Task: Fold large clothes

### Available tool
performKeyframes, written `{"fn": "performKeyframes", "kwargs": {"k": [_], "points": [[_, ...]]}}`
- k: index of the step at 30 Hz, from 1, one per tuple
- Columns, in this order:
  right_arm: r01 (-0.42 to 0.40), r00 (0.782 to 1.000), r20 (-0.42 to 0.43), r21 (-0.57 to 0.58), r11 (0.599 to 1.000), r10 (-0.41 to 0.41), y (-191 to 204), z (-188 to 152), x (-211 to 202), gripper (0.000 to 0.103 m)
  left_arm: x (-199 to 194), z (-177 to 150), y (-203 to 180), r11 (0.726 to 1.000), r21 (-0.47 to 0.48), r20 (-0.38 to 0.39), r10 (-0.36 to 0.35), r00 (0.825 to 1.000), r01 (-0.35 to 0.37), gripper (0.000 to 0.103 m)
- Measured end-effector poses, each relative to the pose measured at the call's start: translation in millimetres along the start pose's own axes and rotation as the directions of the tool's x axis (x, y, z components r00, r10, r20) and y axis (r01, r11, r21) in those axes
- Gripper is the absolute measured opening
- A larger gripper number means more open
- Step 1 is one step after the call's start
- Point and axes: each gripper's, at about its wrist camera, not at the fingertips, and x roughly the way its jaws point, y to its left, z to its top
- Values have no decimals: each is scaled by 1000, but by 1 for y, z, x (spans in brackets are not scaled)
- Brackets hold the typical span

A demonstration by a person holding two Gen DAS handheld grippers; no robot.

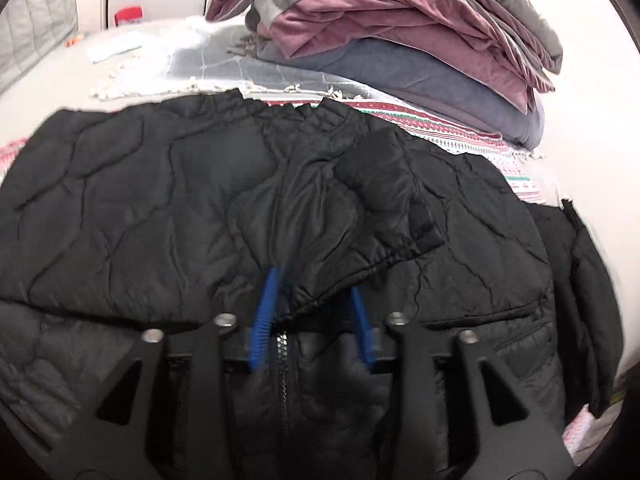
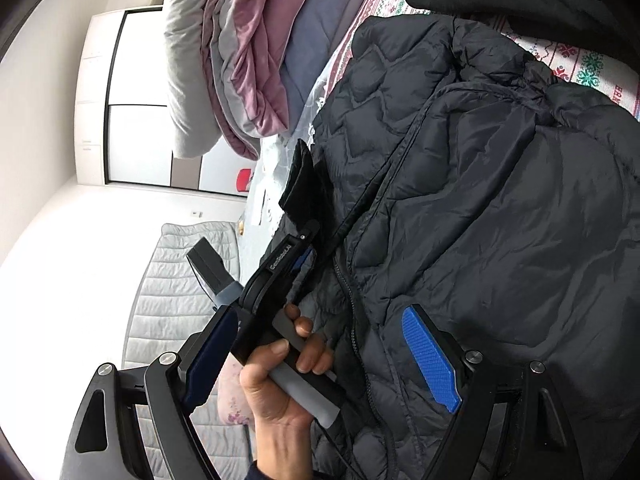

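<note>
A black quilted puffer jacket (image 1: 160,192) lies spread on the bed, zipper (image 1: 282,364) facing me. My left gripper (image 1: 314,300) has its blue pads on either side of a black sleeve cuff (image 1: 372,216) folded over the jacket's front; the jaws are close around the cuff's hem. In the right wrist view the same jacket (image 2: 500,200) fills the right side. My right gripper (image 2: 320,356) is wide open above it, its blue pad (image 2: 430,356) over the quilting. The left gripper (image 2: 298,258), held by a hand (image 2: 280,384), shows there gripping the cuff (image 2: 304,188).
A stack of folded blankets, pink, grey and blue (image 1: 400,32), sits at the back of the bed on a patterned red-and-white cover (image 1: 420,120). A white wardrobe (image 2: 120,100) and a grey quilted mat (image 2: 172,280) on the floor lie to the left.
</note>
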Motion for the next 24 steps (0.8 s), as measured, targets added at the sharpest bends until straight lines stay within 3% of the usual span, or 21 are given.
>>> {"fn": "performKeyframes", "kwargs": {"k": [2,8,14,19,24], "points": [[7,1000,-2,2,1000,-7,-2,0,2,86,1,-3,2,1000,-22,-15,-17,1000,17,59],[8,1000,3,26,1000,-8,-6,2,6,86,-6,-11,-8,995,-41,-26,-88,996,87,62],[20,999,34,33,999,-21,-14,11,-6,86,-46,-29,4,988,-104,-22,-119,993,116,64],[46,998,44,56,997,-48,-20,13,-7,86,-103,-60,42,974,-223,29,-15,999,21,67],[95,994,55,4,996,-95,-11,9,-5,86,-163,-95,78,945,-312,71,122,990,-94,82]]}}
